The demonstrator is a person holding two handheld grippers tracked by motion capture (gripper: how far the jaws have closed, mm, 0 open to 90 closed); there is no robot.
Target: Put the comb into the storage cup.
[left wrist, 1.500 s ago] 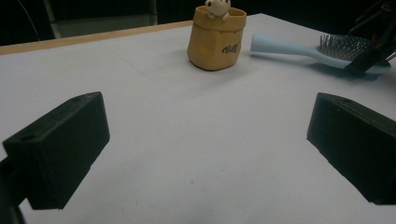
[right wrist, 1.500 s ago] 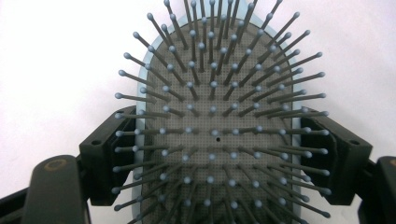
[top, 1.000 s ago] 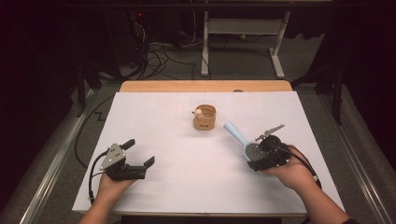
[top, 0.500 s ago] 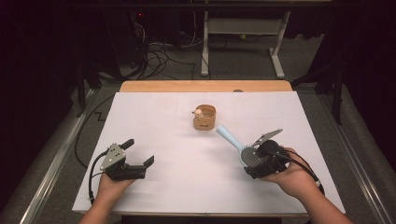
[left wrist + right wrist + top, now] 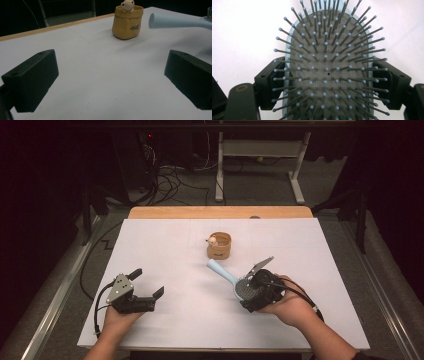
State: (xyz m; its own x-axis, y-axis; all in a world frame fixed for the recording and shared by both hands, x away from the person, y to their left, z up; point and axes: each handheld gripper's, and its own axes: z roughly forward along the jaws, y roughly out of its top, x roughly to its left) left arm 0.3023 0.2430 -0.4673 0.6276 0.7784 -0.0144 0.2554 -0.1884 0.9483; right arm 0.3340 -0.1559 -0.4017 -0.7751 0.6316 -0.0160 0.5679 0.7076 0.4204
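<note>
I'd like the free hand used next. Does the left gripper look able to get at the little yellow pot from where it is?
Probably yes: the left gripper is open and bare white table lies between it and the yellow pot.

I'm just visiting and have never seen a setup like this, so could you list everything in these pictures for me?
hairbrush: one, light blue with grey bristles, right of the middle, handle pointing toward the pot, head clamped in the right gripper
pot: one, tan, shaped like a small bag with a little figure peeking over its rim, standing at the middle of the sheet
sheet: one, white, covering most of the table
table: one, wooden, its far edge showing beyond the sheet
cables: several, dark, on the floor behind the table
left gripper: one, black, jaws open and empty, near the front left of the sheet
right gripper: one, black, jaws closed on the hairbrush head
hands: two, one behind each gripper
</note>
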